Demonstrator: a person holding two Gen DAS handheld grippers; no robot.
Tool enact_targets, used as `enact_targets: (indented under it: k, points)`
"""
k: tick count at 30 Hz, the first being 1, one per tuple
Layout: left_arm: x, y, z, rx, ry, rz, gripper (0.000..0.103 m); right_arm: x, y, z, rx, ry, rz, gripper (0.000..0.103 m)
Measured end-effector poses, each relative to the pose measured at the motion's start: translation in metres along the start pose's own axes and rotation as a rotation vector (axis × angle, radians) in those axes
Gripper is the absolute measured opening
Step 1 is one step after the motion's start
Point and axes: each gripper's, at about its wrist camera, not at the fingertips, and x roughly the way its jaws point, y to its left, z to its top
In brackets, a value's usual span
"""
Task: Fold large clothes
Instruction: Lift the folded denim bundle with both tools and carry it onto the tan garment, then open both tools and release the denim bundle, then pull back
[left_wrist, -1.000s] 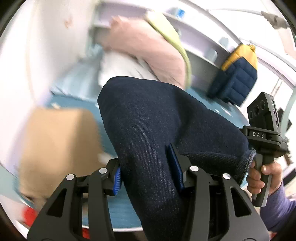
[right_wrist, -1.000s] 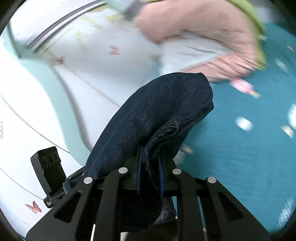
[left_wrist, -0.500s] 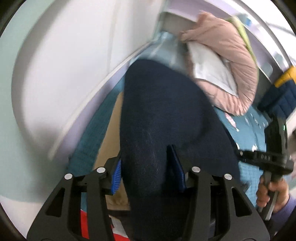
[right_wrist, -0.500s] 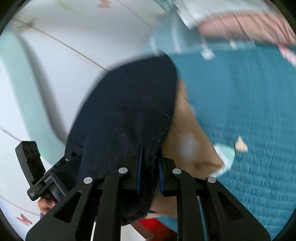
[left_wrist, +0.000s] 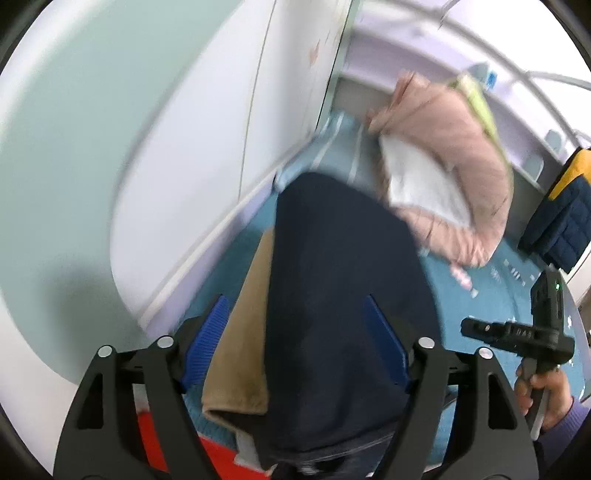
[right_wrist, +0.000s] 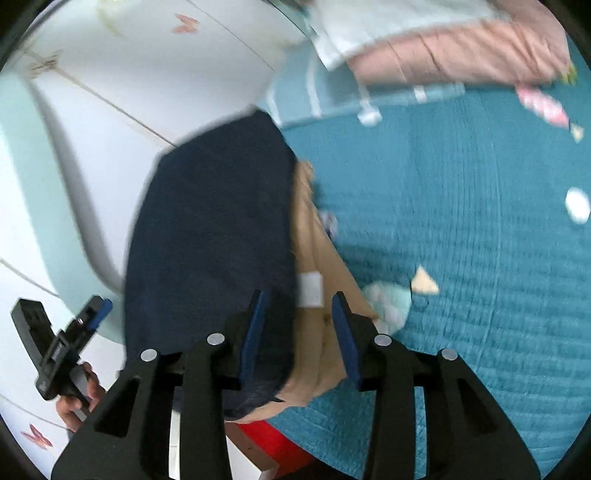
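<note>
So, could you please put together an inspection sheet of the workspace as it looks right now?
Surface: teal quilted bedspread, small printed motifs.
Job's things: folded dark denim jeans lying on a folded tan garment at the bed's edge.
Clutter: pink padded jacket with pale lining; navy and yellow quilted jacket farther back.
Grippers: left gripper open, straddling the stack; right gripper open.
Cables: nothing seen.
Surroundings: white wall with butterfly decals.
</note>
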Motion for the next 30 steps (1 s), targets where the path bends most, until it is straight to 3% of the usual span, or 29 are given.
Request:
enact_targets:
  k: [3, 5, 8, 10, 13, 18, 21, 25, 28, 30]
  points:
    - [-0.009, -0.029, 0.009, 0.018, -0.017, -0.068, 0.081, -0.001, 0.032, 0.003, -0.073, -0.002, 0.091, 0.037]
    - [-0.002, -0.05, 0.005, 0.058, 0.013, -0.061, 0.082, 0.011, 0.044, 0.002, -0.092, 0.039, 0.137, 0.037]
    - [0.027, -0.065, -0.022, 0.083, 0.134, -0.01, 0.082, 0.045, 0.045, -0.011, -0.104, 0.141, 0.07, 0.037]
    - [0.055, -0.054, -0.04, 0.064, 0.224, 0.053, 0.082, 0.069, 0.033, -0.024, -0.087, 0.195, 0.004, 0.044]
    - [0.077, -0.036, -0.056, 0.02, 0.266, 0.085, 0.082, 0.087, 0.023, -0.035, -0.101, 0.22, 0.012, 0.044]
    - [0.073, -0.032, -0.052, -0.003, 0.264, 0.071, 0.082, 0.084, 0.029, -0.034, -0.113, 0.216, -0.002, 0.044]
    - [0.057, -0.034, -0.045, -0.028, 0.246, 0.058, 0.082, 0.06, 0.034, -0.036, -0.124, 0.194, 0.013, 0.046]
    - [0.019, -0.049, -0.037, -0.022, 0.161, 0.113, 0.086, 0.014, 0.037, -0.037, -0.168, 0.148, 0.001, 0.05]
    - [-0.02, -0.069, -0.038, 0.03, 0.105, 0.191, 0.09, -0.036, 0.04, -0.042, -0.229, 0.084, -0.079, 0.058]
    - [-0.05, -0.091, -0.041, 0.08, 0.069, 0.232, 0.09, -0.066, 0.044, -0.048, -0.268, 0.041, -0.133, 0.072]
